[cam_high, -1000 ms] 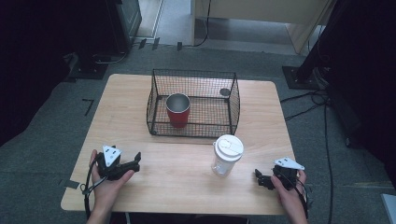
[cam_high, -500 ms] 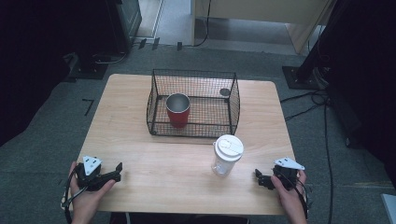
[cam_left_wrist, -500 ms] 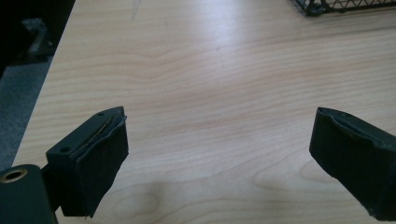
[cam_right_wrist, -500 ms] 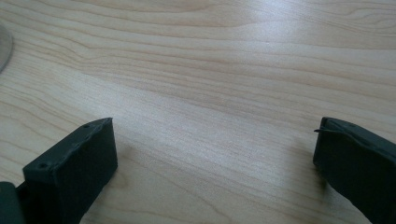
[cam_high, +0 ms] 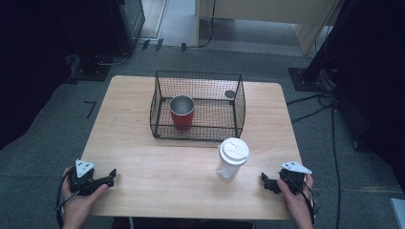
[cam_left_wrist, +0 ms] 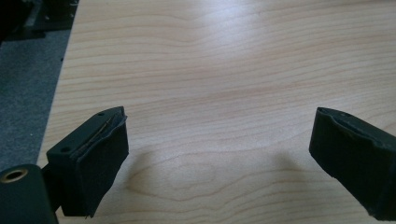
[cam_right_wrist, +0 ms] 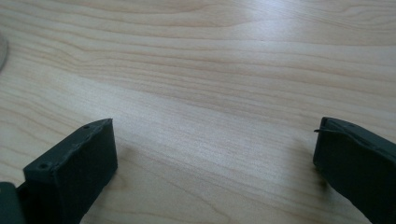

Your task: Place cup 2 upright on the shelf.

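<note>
Both hand-held grippers rest at the near edge of the counter (cam_high: 143,95), and neither holds anything. The left hand-held gripper (cam_high: 111,176) sits at the near left corner with its jaws wide apart over bare wood. The right hand-held gripper (cam_high: 265,182) sits at the near right corner, and its jaws are wide apart too.

The thing closest to a gripper is the clear cup (cam_high: 231,160) with a white lid. It stands on the near half of the counter, a bit right of the middle, just in front of the wire basket (cam_high: 239,102) and left of the right hand-held gripper. It stands straight up, so its long side runs up and down and its lid faces the ceiling.

A red cup (cam_high: 182,112) stands upright inside the basket, open end up, toward the basket's left side.

This looks like a waiting step, with no grab begun. The next move would likely be the right hand-held gripper sliding left toward the clear cup, staying open, and closing on its sides gently so it does not tip.
</note>
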### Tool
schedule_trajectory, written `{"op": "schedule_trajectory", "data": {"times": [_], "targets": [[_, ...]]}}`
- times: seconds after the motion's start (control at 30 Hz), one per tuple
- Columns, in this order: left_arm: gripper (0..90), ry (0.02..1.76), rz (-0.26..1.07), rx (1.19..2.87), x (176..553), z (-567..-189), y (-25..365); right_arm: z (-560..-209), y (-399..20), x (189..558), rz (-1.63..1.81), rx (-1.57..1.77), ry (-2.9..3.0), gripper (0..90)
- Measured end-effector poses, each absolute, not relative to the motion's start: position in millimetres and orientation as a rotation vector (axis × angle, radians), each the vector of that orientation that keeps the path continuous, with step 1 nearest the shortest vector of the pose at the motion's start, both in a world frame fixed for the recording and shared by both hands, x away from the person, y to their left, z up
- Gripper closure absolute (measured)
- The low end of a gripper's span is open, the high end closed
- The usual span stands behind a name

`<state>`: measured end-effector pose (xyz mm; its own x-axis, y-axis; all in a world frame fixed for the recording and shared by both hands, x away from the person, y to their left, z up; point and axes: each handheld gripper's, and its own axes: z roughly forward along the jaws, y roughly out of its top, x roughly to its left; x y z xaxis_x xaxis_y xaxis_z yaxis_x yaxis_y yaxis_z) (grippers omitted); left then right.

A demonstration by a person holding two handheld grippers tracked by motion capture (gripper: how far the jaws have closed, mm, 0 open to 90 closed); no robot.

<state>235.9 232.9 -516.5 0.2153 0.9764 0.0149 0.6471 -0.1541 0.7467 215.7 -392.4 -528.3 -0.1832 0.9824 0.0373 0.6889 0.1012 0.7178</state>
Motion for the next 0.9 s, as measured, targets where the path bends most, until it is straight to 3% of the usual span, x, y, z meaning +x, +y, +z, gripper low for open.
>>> {"op": "schedule_trajectory", "data": {"times": [0.5, 0.9], "targets": [[5.2, 1.527, 0.641, 1.934, 242, -520, 230, -512, -378, 203, 1.001, 1.614, 1.928, 0.0], [5.4, 1.524, 0.638, 1.937, 243, -520, 229, -493, -333, 192, 1.106, 1.473, 2.030, 0.0]]}}
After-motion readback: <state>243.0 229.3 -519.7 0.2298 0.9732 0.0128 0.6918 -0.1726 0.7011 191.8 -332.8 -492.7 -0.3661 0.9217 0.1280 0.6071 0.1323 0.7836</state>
